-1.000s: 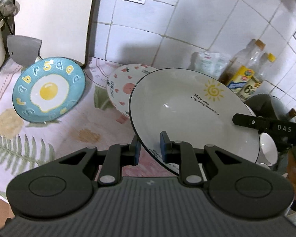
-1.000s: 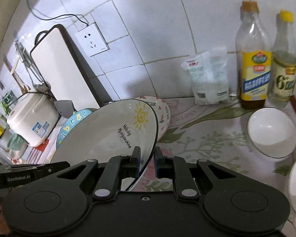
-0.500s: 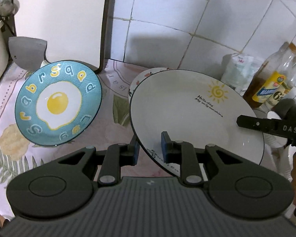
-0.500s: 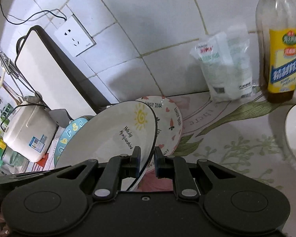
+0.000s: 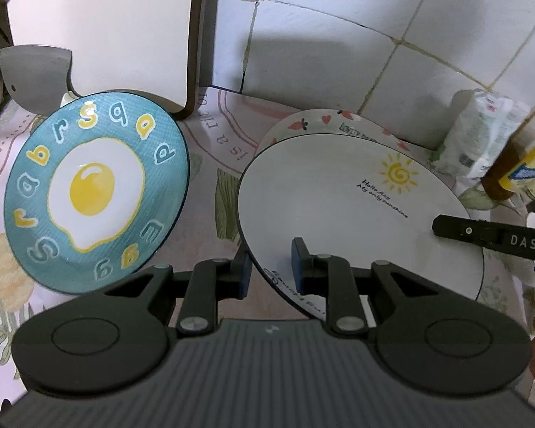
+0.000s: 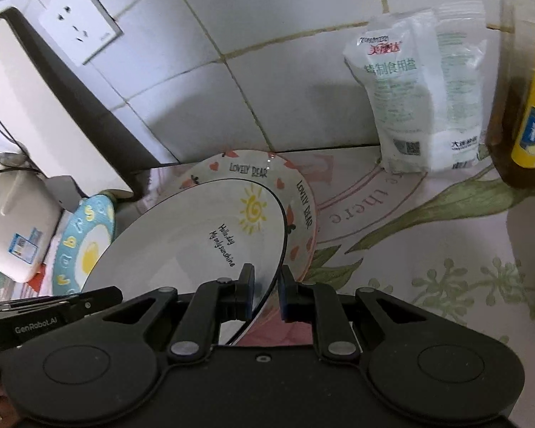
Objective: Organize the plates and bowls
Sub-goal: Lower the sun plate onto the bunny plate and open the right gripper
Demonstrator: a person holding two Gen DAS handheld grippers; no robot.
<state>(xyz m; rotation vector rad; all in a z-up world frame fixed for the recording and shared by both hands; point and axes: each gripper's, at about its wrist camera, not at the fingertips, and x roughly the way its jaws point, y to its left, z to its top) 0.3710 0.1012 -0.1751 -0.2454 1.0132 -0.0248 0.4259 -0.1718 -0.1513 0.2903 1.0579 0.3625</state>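
A white plate with a yellow sun (image 5: pixel 339 196) (image 6: pixel 196 249) is held by both grippers, just above a heart-patterned "Lovely Bear" plate (image 5: pixel 324 121) (image 6: pixel 303 199). My left gripper (image 5: pixel 269 267) is shut on the sun plate's near-left rim. My right gripper (image 6: pixel 265 285) is shut on its opposite rim and shows in the left wrist view as a black finger (image 5: pixel 481 235). A blue fried-egg plate (image 5: pixel 92 192) (image 6: pixel 82 242) lies to the left on the counter.
A white cutting board (image 5: pixel 100 28) leans on the tiled wall behind the blue plate. A salt bag (image 6: pixel 424 100) and oil bottle (image 6: pixel 528 100) stand at the right. A rice cooker (image 6: pixel 10 228) is at far left. A floral cloth (image 6: pixel 428 249) covers the counter.
Both grippers have carried the sun plate forward and down toward the wall, so it now covers most of the heart-patterned plate. Both grips are unchanged.
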